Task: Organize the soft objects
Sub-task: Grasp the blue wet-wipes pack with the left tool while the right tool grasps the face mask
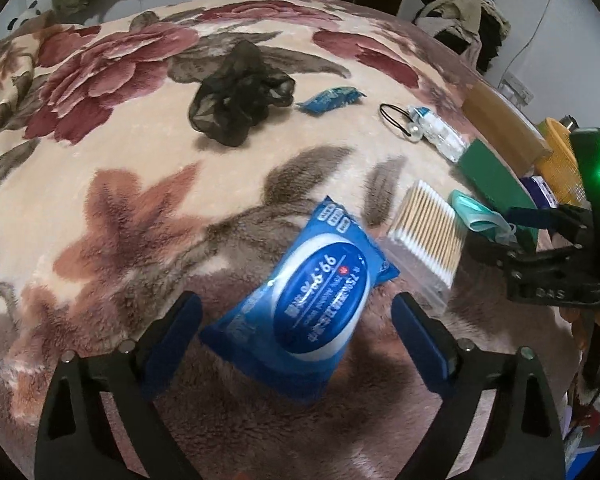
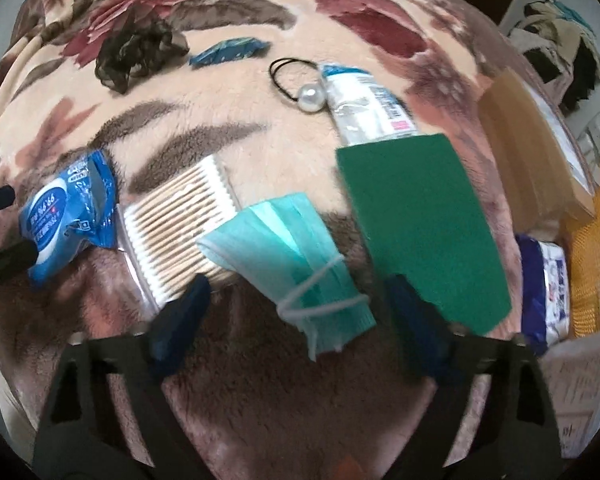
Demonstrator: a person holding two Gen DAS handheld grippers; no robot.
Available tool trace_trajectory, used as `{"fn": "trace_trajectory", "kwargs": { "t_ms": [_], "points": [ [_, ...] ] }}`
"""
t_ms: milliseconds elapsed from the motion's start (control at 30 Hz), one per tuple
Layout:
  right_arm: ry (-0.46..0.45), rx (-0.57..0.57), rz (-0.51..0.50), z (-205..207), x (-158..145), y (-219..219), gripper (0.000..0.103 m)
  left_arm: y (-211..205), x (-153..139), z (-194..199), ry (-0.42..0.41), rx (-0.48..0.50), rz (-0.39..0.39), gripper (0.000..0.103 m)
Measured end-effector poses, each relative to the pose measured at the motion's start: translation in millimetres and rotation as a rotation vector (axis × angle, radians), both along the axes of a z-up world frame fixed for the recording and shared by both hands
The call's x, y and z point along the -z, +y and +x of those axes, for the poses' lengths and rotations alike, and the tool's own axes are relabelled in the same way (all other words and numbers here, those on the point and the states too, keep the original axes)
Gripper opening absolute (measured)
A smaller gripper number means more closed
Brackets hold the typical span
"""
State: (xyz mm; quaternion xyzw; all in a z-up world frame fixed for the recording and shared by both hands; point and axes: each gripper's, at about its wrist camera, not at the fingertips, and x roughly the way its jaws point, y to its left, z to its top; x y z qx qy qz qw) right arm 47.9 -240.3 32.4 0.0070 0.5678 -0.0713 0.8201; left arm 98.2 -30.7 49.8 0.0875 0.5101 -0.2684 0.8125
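A blue pack of wet wipes (image 1: pixel 316 300) lies on the flowered blanket (image 1: pixel 140 168) between the fingers of my left gripper (image 1: pixel 296 312). The jaws stand wide and the pads do not touch the pack. In the right wrist view a folded teal face mask (image 2: pixel 292 248), bound with its white ear loops, lies between the fingers of my right gripper (image 2: pixel 300 292). That gripper is open too, with gaps on both sides of the mask. The right gripper's black body (image 1: pixel 548 256) shows at the right edge of the left wrist view, over the mask (image 1: pixel 480 216).
A pack of cotton swabs (image 2: pixel 176 216) lies between wipes and mask, a green scouring pad (image 2: pixel 420 220) right of the mask. Farther back are a black mesh cloth (image 1: pixel 236 92), a small blue packet (image 1: pixel 332 98), a pearl hair tie (image 2: pixel 296 76) and a clear plastic package (image 2: pixel 364 104). A yellow basket (image 2: pixel 592 260) stands off the bed's right edge.
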Motion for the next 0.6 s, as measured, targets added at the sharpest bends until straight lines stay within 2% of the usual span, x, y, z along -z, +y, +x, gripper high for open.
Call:
{"fn": "trace_trajectory", "kwargs": {
  "t_ms": [67, 167, 300, 333, 400, 433, 600],
  "points": [
    [0.014, -0.001, 0.022, 3, 4, 0, 0.062, -5, 3, 0, 0.005, 0.009, 0.005, 0.092],
    [-0.003, 0.02, 0.031, 0, 1, -3, 0.032, -13, 8, 0, 0.005, 0.03, 0.025, 0.09],
    [-0.031, 0.051, 0.181, -10, -5, -11, 0.03, -25, 18, -1, 0.019, 0.075, 0.067, 0.086],
    [-0.031, 0.056, 0.239, -14, -5, -12, 0.03, -29, 22, -1, 0.026, 0.087, 0.088, 0.082],
    [-0.023, 0.055, 0.3, -17, -5, -9, 0.03, -33, 28, 0, 0.038, 0.089, 0.11, 0.067],
    [-0.019, 0.048, 0.329, -18, -5, -7, 0.03, -32, 31, 1, 0.055, 0.08, 0.104, 0.064],
    [-0.013, 0.025, 0.299, -18, -3, 7, 0.03, -23, 27, 3, 0.09, 0.026, 0.015, 0.057]
  ]
}}
